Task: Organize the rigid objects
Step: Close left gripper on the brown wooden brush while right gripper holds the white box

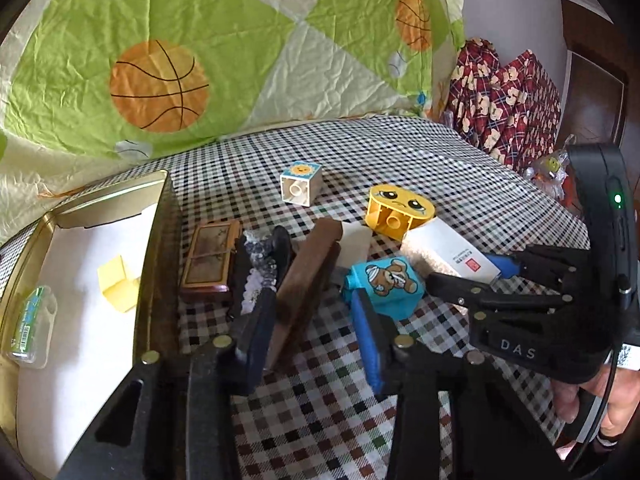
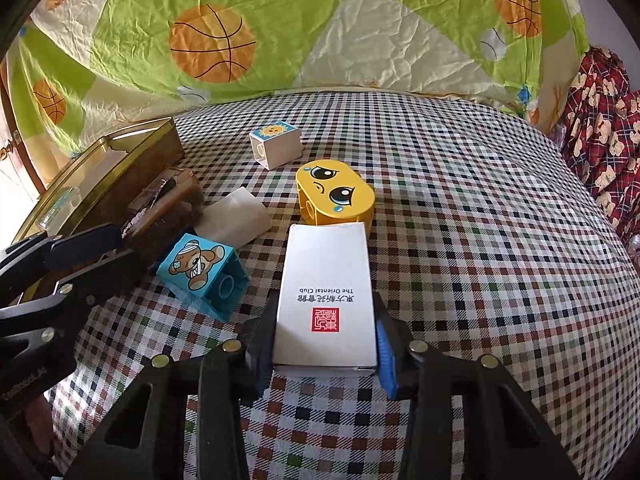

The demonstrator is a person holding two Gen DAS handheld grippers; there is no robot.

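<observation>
Left wrist view: my left gripper [image 1: 316,316] has its fingers spread around a brown wooden block [image 1: 308,280] at lower centre, not clamping it. Right wrist view: my right gripper [image 2: 324,344] is clamped on a white box [image 2: 326,296] at centre-bottom.

The right hand-held gripper [image 2: 324,344] reaches forward low over the bench, its two fingers [image 2: 386,350] pressed against both long sides of something held between them. The left hand-held gripper [image 1: 312,336] points forward with its fingers [image 1: 366,340] spread apart, gripping nothing. The person's right hand [image 1: 600,404] grips the handle.
</observation>
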